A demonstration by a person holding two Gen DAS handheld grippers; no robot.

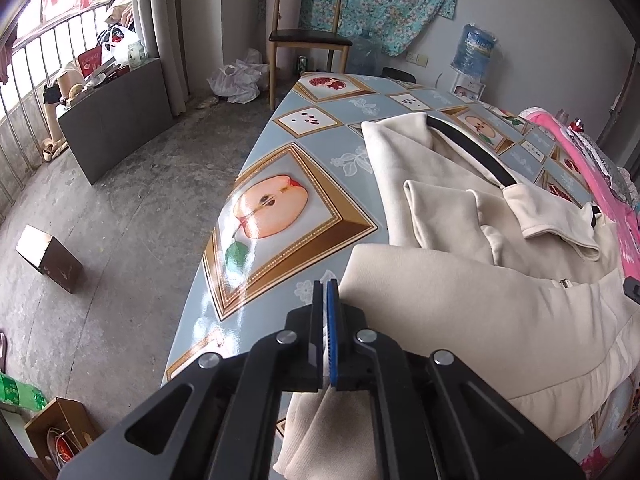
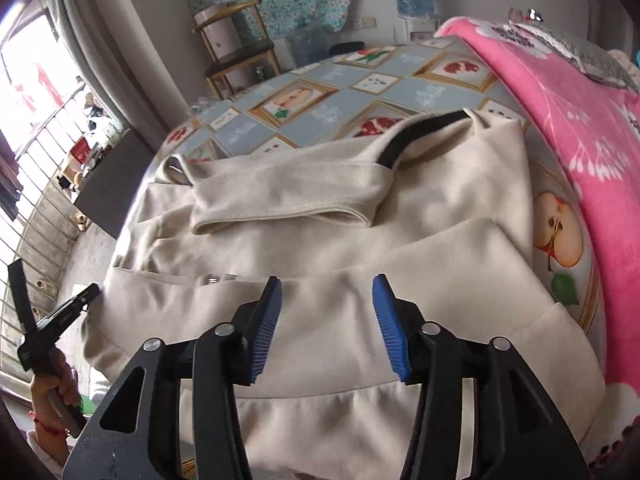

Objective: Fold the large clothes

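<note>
A large cream jacket (image 1: 472, 300) with a black collar (image 1: 468, 148) lies partly folded on the table with the fruit-print cloth (image 1: 280, 184). One sleeve is folded across its body (image 2: 288, 196). My left gripper (image 1: 327, 286) is shut on the jacket's near edge at the table's left side; cream cloth hangs below its jaws. My right gripper (image 2: 326, 284) is open and empty, just above the jacket's near hem (image 2: 340, 360). The left gripper also shows at the left edge of the right wrist view (image 2: 72, 304).
A pink blanket (image 2: 580, 128) lies along the table's right side. A wooden chair (image 1: 308, 36) and a water bottle (image 1: 474, 50) stand at the far end. Cardboard boxes (image 1: 48, 258) sit on the concrete floor at left, with a dark cabinet (image 1: 116, 116) by the window.
</note>
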